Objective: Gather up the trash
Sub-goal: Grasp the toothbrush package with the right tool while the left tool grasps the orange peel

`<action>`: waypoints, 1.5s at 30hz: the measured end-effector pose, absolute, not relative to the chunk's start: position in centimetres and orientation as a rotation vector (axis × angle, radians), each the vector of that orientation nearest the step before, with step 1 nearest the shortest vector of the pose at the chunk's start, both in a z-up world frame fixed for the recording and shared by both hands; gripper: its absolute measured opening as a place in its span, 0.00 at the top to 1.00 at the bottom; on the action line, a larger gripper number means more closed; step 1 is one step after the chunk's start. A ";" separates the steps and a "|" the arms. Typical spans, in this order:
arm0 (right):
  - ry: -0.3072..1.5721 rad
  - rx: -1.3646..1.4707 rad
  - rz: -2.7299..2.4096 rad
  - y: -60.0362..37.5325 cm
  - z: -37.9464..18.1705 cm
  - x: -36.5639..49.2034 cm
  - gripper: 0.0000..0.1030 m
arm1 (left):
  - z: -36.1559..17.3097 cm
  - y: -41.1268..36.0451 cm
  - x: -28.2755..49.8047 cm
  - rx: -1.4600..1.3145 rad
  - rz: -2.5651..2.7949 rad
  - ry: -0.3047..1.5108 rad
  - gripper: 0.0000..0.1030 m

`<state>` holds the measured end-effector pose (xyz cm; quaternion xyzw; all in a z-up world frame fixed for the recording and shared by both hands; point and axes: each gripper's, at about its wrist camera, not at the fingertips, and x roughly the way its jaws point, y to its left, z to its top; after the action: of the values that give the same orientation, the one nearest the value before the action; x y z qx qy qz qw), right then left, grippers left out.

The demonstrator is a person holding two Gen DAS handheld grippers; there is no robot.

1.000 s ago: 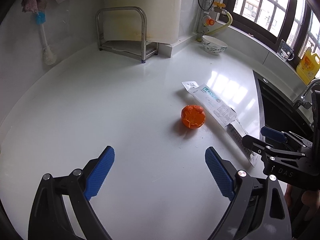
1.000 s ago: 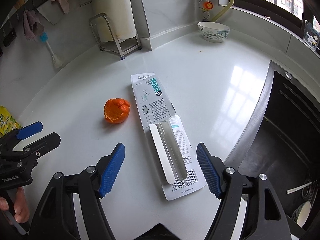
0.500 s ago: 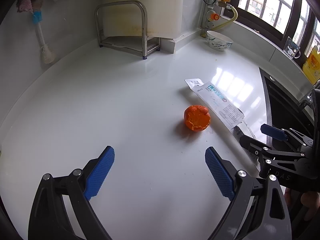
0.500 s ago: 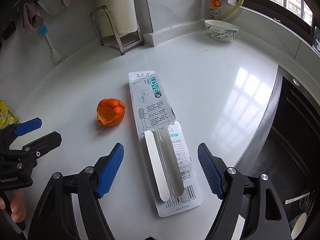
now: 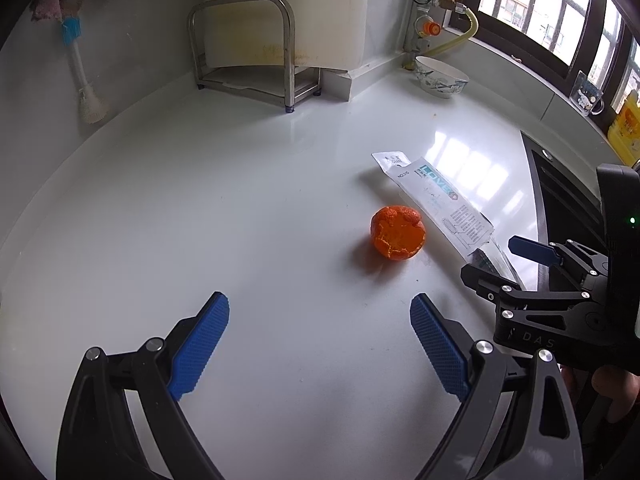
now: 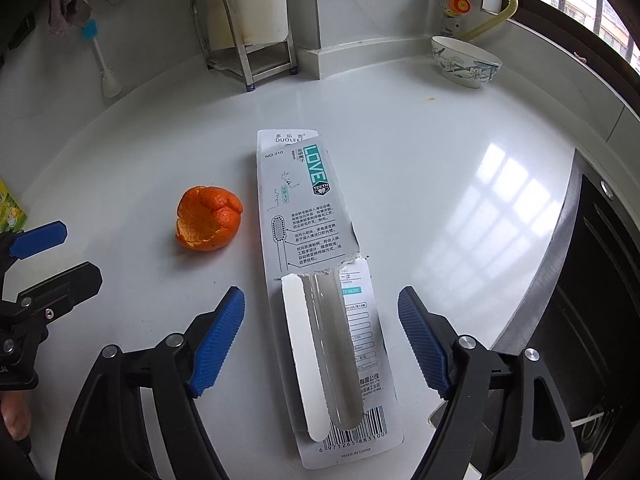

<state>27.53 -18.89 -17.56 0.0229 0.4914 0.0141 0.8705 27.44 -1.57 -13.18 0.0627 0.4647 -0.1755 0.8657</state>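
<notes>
Counter (image 6: 440, 160): wrapper (image 6: 320, 280) btwn R tool (image 6: 320, 316) tips

Orange peel (image 6: 209, 218) on counter (image 6: 420, 152), just left of toothbrush package (image 6: 320, 280); bowl (image 6: 464, 62) behind

- The right gripper (image 5: 516, 262) is covering the near end of the toothbrush packet (image 5: 436, 196) in the left wrist view.
- The picture's left edge is cutting off the yellow-green box (image 6: 10, 208) in the right wrist view.
- The right edge is cropping the yellow bottle (image 5: 626, 132) and the sink (image 6: 600, 300), whose contents are showing too dark to make out.
- The small print on the packet is reading too fine to make out.
- The top edge is cutting off the pink cloth (image 5: 50, 4).
</notes>
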 end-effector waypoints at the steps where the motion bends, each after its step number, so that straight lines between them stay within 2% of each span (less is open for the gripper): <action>1: 1.033 0.044 0.029 -19.0 -17.7 27.7 0.27 | -13.2 -1.6 27.4 0.132 -0.367 0.974 0.12; 22: 1.019 -0.025 0.078 -18.2 -18.6 29.9 0.27 | -13.7 -1.6 28.0 0.128 -0.359 0.982 0.12; 25: 1.013 -0.043 0.096 -17.7 -18.4 29.9 0.40 | -13.7 -1.7 28.1 0.129 -0.361 0.983 0.12; 26: 1.012 -0.041 0.103 -17.6 -18.3 29.9 0.50 | -13.7 -1.7 28.1 0.129 -0.361 0.982 0.12; 45: 0.953 0.228 -0.044 -22.9 -16.3 26.5 0.53 | -15.0 -5.4 29.4 0.147 -0.428 0.975 0.12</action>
<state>26.55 -22.89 -16.32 0.1097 0.4575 -0.0211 0.8822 29.38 -5.44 -15.00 0.0698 0.4643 -0.2037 0.8591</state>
